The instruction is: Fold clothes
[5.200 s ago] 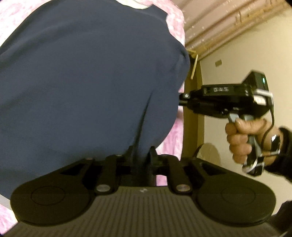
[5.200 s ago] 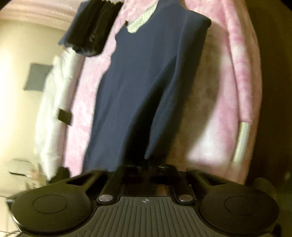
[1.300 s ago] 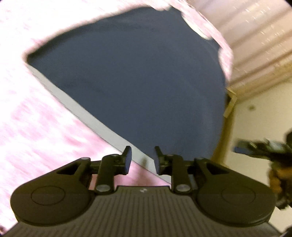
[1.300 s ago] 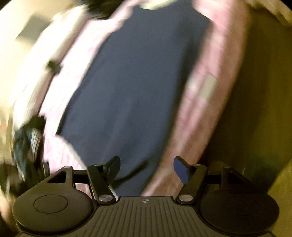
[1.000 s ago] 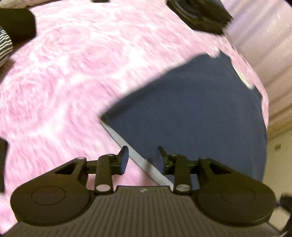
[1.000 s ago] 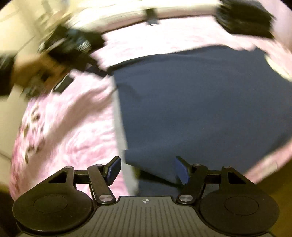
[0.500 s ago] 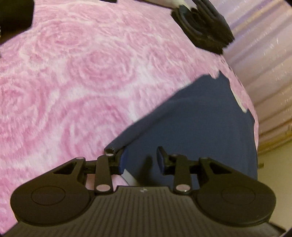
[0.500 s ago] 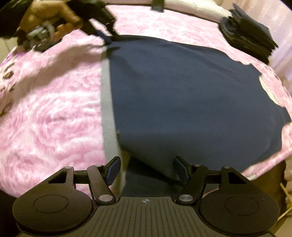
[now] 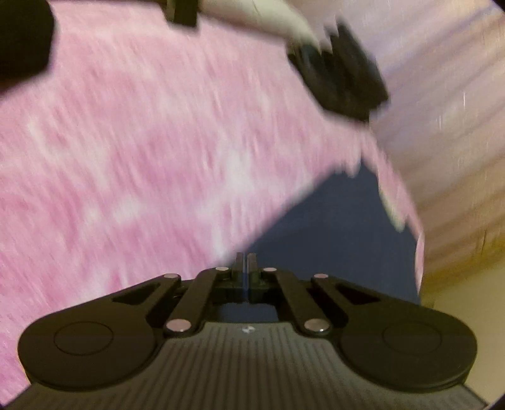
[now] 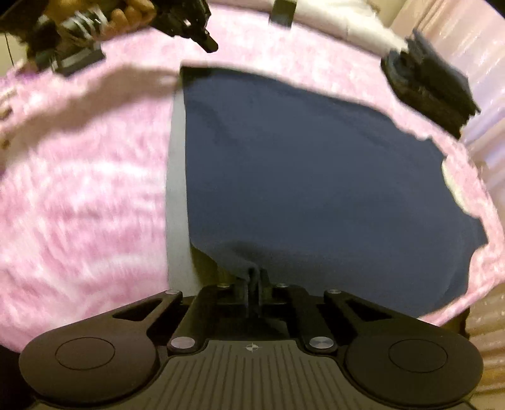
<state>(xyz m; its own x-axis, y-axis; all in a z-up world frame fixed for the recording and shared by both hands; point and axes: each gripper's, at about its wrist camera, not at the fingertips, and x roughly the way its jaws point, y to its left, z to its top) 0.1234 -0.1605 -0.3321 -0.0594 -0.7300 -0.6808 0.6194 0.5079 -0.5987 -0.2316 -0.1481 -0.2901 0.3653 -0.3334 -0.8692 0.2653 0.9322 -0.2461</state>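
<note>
A navy garment (image 10: 315,176) lies flat on the pink bed cover (image 10: 79,189), its grey hem strip (image 10: 176,189) to the left and its white collar (image 10: 454,186) to the right. My right gripper (image 10: 254,277) is shut on the near hem corner, and the cloth puckers at its tips. A hand (image 10: 126,12) holds my left gripper (image 10: 210,44) over the far hem corner. In the blurred left wrist view that gripper (image 9: 243,261) is shut. The garment (image 9: 341,239) runs up to its tips and under it, so the pinch itself is hidden.
A stack of dark folded clothes (image 10: 432,88) sits at the bed's far right, and also shows in the left wrist view (image 9: 341,82). White bedding (image 10: 341,22) lies along the far side. The bed's edge (image 10: 467,302) drops off close to the garment's right side.
Both grippers have gone from open to shut. The right one now pinches the near hem corner, which has bunched up. The left one has shifted at the far corner, its view swinging and blurring.
</note>
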